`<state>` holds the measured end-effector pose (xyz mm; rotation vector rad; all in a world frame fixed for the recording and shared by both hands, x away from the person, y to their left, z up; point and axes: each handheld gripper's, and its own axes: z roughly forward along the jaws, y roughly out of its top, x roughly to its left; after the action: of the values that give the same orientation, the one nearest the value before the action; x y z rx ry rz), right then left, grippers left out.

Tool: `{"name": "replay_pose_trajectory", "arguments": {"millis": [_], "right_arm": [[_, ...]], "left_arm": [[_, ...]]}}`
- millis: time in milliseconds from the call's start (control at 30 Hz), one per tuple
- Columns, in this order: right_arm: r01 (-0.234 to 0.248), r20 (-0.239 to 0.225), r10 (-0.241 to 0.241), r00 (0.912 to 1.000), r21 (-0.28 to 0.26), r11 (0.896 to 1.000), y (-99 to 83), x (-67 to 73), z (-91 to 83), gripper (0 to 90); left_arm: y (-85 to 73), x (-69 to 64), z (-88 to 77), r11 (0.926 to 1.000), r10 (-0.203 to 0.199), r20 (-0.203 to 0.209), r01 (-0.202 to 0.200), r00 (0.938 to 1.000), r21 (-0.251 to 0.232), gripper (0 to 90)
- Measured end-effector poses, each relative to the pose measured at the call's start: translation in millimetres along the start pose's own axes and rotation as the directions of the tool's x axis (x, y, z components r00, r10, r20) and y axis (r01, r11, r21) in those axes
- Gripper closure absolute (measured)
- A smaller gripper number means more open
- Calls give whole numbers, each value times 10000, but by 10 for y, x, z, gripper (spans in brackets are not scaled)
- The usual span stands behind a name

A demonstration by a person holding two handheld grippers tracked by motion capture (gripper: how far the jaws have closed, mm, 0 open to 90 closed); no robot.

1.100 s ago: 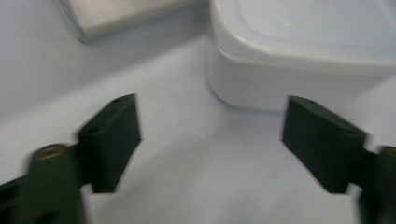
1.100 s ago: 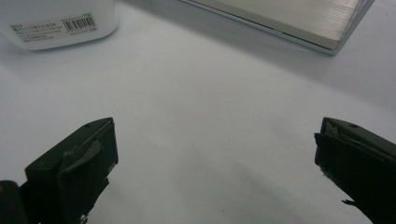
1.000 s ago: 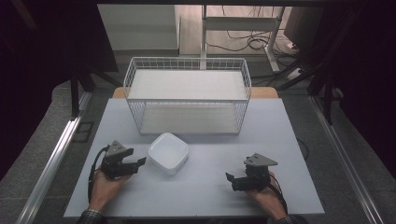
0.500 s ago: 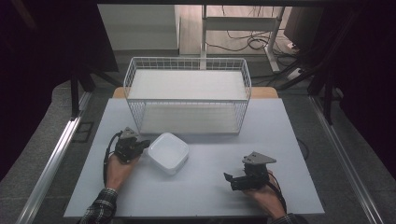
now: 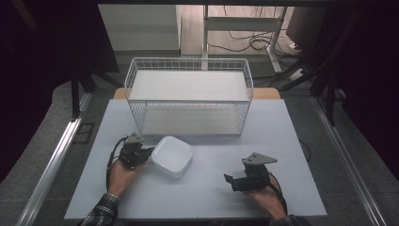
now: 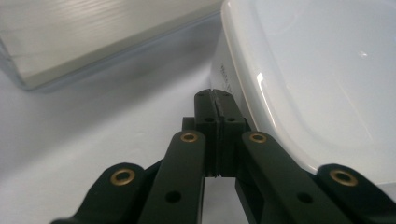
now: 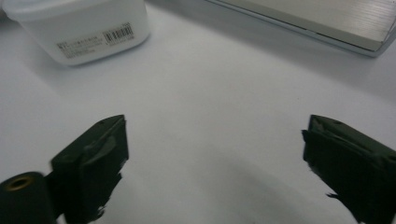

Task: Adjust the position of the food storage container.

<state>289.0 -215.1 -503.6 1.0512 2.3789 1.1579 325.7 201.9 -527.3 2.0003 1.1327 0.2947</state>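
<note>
A white square plastic container sits on the white table, left of centre, in front of the wire basket. My left gripper is at the container's left edge, held by a hand in a plaid sleeve. In the left gripper view its jaws are pressed together, the fingertips resting against the container's side wall with nothing between them. My right gripper rests low at the front right, jaws wide apart. In the right gripper view, bare table lies inside the gripper, and the container with its barcode label stands well ahead.
A white wire basket with a shelf inside stands at the back of the table; its base shows in the right gripper view. Dark floor, metal rails and cables surround the table.
My left gripper has moved forward and right, from the front left of the table up to the container's left edge. The right gripper has shifted slightly left and stayed open.
</note>
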Motion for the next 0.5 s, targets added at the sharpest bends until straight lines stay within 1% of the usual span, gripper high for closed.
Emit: {"name": "replay_pose_trajectory", "arguments": {"millis": [67, 100, 133, 167, 200, 233, 267, 300, 333, 367, 400, 433, 467, 500], "right_arm": [[-54, 15, 54, 10000, -96, 9999, 11, 2, -12, 143], [-54, 15, 54, 10000, -96, 9999, 11, 2, -12, 143], [-56, -57, 55, 10000, -203, 9998, 25, -1, -26, 220], [-56, -57, 55, 10000, -203, 9998, 25, -1, -26, 220], [-51, -81, 49, 10000, -256, 9997, 31, -2, -31, 256], [-67, -56, 66, 10000, -332, 9994, 44, 5, -40, 328], [-67, -56, 66, 10000, -332, 9994, 44, 5, -40, 328], [-41, -134, 35, 9999, -415, 9991, 65, 12, -42, 409], [-37, -191, 29, 9998, -441, 9990, 79, 20, -41, 451], [-37, -191, 29, 9998, -441, 9990, 79, 20, -41, 451], [-3, -478, -14, 9989, -336, 9994, 108, 30, -17, 515], [-3, -478, -14, 9989, -336, 9994, 108, 30, -17, 515], [61, -580, -76, 9983, -257, 9997, 119, 37, 3, 539], [210, -806, -210, 9965, -9, 9998, 142, 44, 47, 570]], "left_arm": [[2, -59, -3, 9999, 97, 121, -97, 9999, 48, 900], [2, -59, -3, 9999, 97, 121, -97, 9999, 48, 900], [2, -117, 1, 9999, 140, 259, -142, 9996, 97, 900], [2, -117, 1, 9999, 140, 259, -142, 9996, 97, 900], [1, -146, 4, 9998, 171, 318, -175, 9993, 122, 900], [-2, -199, 10, 9997, 192, 409, -198, 9990, 155, 900], [-2, -199, 10, 9997, 192, 409, -198, 9990, 155, 900], [-1, -222, 13, 9996, 201, 457, -210, 9988, 181, 900], [0, -266, 19, 9997, 184, 618, -195, 9979, 176, 900], [0, -266, 19, 9997, 184, 618, -195, 9979, 176, 900], [3, -310, 24, 9996, 220, 729, -234, 9971, 184, 900], [3, -310, 24, 9996, 220, 729, -234, 9971, 184, 900], [3, -333, 28, 9995, 257, 753, -272, 9968, 178, 900], [4, -351, 32, 9994, 267, 795, -284, 9965, 192, 900]]}}
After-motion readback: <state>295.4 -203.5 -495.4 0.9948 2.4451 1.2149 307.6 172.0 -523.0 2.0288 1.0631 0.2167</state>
